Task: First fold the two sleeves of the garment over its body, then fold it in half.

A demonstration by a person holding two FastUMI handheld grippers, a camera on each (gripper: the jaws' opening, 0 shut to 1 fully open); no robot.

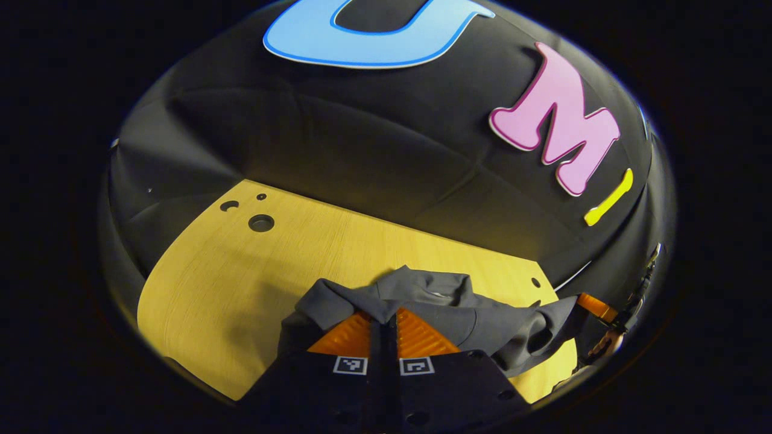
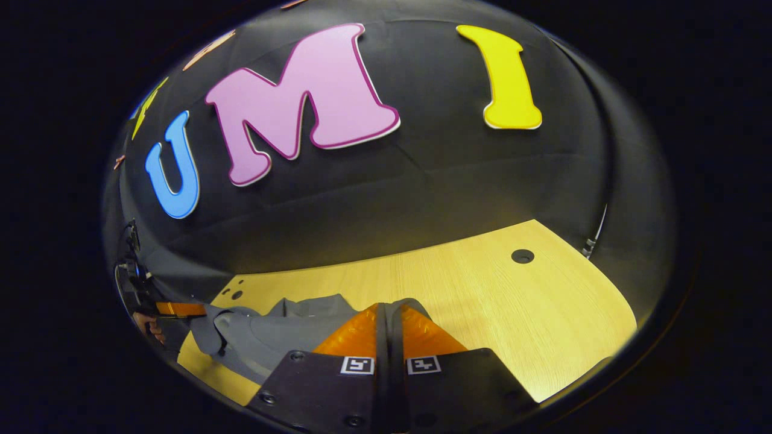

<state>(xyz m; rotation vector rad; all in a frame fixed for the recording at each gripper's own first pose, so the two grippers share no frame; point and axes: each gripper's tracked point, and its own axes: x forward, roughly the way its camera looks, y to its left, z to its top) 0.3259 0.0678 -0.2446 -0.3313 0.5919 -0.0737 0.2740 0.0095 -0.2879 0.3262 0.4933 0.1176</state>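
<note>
Garment [image 1: 482, 319]: soft matt cloth. Table [image 1: 241, 271]: smooth wood-grain finish.

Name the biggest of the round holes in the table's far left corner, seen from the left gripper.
The hole nearest the middle of the table: a full dark circle, wider than the crescent-looking hole and the tiny dot beyond it.

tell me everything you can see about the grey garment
The grey garment looks like soft, matte knit cloth with a collar or neck opening toward the booth wall. It is bunched and creased, held between the two grippers, partly lifted over the wooden table. The left gripper pinches one edge, its fingers closed on cloth; the right gripper pinches the other end. Folds sag between them.
</note>
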